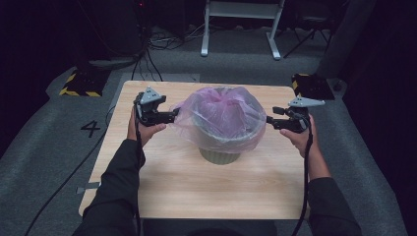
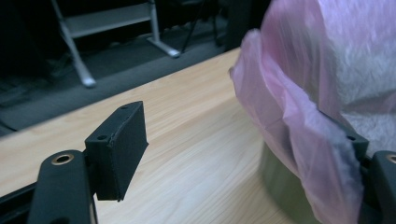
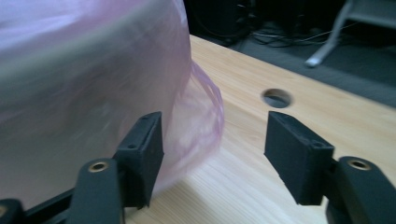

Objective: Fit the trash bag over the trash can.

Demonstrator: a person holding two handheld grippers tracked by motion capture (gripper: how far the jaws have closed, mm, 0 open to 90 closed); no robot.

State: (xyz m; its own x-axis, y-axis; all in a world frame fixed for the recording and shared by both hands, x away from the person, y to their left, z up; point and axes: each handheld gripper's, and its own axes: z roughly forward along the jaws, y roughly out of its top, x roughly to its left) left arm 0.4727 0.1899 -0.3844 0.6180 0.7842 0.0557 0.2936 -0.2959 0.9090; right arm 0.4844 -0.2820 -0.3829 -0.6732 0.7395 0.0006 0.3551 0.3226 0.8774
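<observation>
A pale bin (image 1: 220, 156) stands in the middle of the wooden table (image 1: 196, 191), with a thin pink plastic bag (image 1: 221, 115) pulled over its top and gathered in a knot above. My left gripper (image 1: 174, 116) is level at the bag's left side, open. In the left gripper view the bag (image 2: 303, 93) drapes over the right-hand jaw of the gripper (image 2: 240, 135), and the other jaw stands well apart. My right gripper (image 1: 269, 120) hovers open at the bag's right side. In the right gripper view the film (image 3: 93, 84) bulges just behind the left-hand jaw of the gripper (image 3: 215, 135), with bare table between the jaws.
A round hole (image 3: 276, 98) is cut in the tabletop near the right gripper. Black blocks with yellow stripes (image 1: 81, 83) sit on the grey floor past the table's far corners. A white frame (image 1: 241, 29) and cables lie behind.
</observation>
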